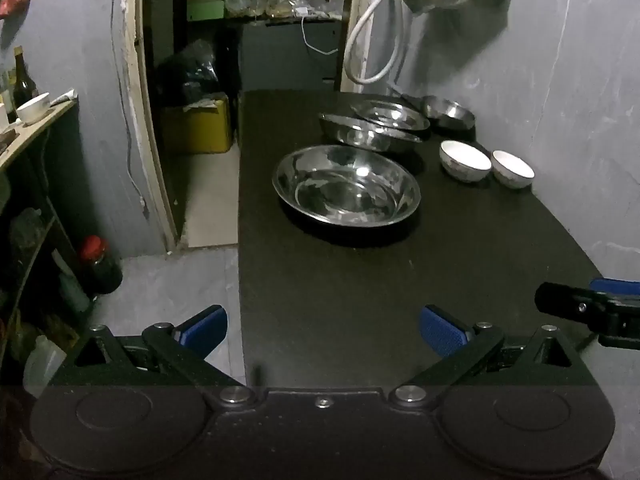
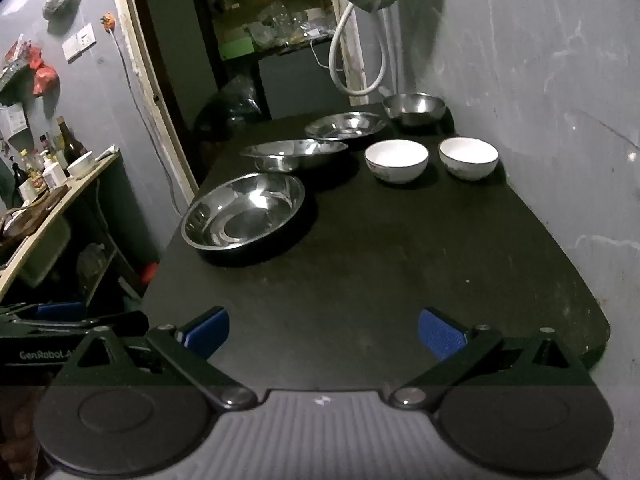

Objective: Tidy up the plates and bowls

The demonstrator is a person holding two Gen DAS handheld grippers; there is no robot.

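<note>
**Dark tabletop, six vessels, both claws empty**

Grey plastered walls and an open doorway frame what I see through the left wrist camera. Item: black matte table set against the right wall. Item: large round stainless-steel basin, nearest me, left of centre. Item: two shallower steel dishes behind it, the first just beyond the basin, the second overlapping its far edge as seen from here. Item: small deep steel bowl at the far right corner. Item: two white ceramic bowls, one beside the other, close to the wall. My left gripper hangs over the table's near left edge, blue pads spread wide, nothing between them. The right gripper pokes in low at right.

Through the right wrist camera I log the same stock: basin near left, the two dishes receding behind it, the steel bowl farthest, white bowls side by side, apart. My right gripper sits over the near table, fingers wide apart, empty.
</note>
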